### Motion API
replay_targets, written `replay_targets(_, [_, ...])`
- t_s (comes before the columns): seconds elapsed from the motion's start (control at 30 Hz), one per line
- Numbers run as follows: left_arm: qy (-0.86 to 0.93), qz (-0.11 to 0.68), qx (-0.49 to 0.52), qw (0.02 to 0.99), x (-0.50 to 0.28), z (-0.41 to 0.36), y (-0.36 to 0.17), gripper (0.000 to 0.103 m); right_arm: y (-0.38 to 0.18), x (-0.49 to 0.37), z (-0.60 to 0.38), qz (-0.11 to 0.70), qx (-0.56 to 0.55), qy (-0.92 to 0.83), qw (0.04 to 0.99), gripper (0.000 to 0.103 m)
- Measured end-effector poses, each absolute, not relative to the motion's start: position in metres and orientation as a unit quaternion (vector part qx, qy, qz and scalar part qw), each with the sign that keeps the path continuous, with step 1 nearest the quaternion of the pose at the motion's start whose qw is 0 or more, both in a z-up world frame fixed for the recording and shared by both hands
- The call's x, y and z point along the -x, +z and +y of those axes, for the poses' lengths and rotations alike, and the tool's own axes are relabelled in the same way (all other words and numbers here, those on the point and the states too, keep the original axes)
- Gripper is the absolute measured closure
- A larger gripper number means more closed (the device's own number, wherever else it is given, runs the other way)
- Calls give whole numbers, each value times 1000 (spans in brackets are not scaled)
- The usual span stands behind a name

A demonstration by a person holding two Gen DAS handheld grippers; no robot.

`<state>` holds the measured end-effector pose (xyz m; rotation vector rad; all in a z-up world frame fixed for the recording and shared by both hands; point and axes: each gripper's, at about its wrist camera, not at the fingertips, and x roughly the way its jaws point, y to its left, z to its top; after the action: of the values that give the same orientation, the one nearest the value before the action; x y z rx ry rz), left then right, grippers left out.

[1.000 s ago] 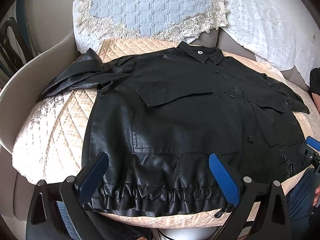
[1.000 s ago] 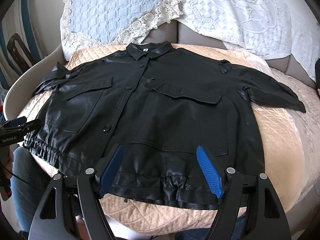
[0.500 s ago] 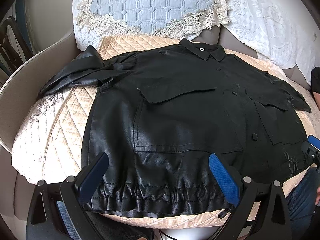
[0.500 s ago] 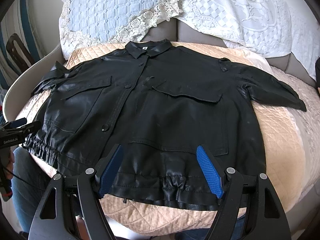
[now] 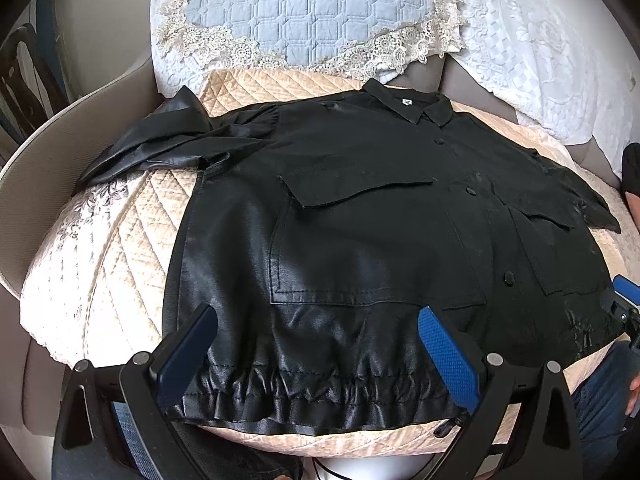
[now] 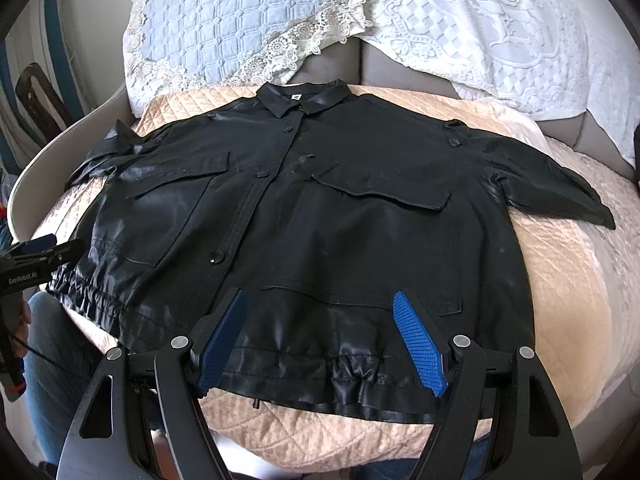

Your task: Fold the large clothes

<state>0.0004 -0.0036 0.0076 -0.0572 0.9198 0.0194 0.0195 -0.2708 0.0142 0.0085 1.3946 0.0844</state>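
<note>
Black jacket [image 5: 360,216] flat on quilted peach cover [image 5: 120,248]; lace pillows [image 5: 304,12] behind.

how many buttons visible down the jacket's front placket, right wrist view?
3 on the black jacket: top button under the collar, middle button, lowest button. Hem folds may hide more.

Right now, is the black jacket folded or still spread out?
Spread out: the black jacket lies flat, front up on the quilt, both sleeves extended sideways, hem unfolded.

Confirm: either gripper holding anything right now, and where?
Nothing held. Left gripper and right gripper are both open above the hem of the jacket, which lies flat on the cushion.
</note>
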Motion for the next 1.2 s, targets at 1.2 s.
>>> replay_targets(1.2, [10,450,30,892,-8,8,0,1,5,-28,-259,647,-4,46,761,27])
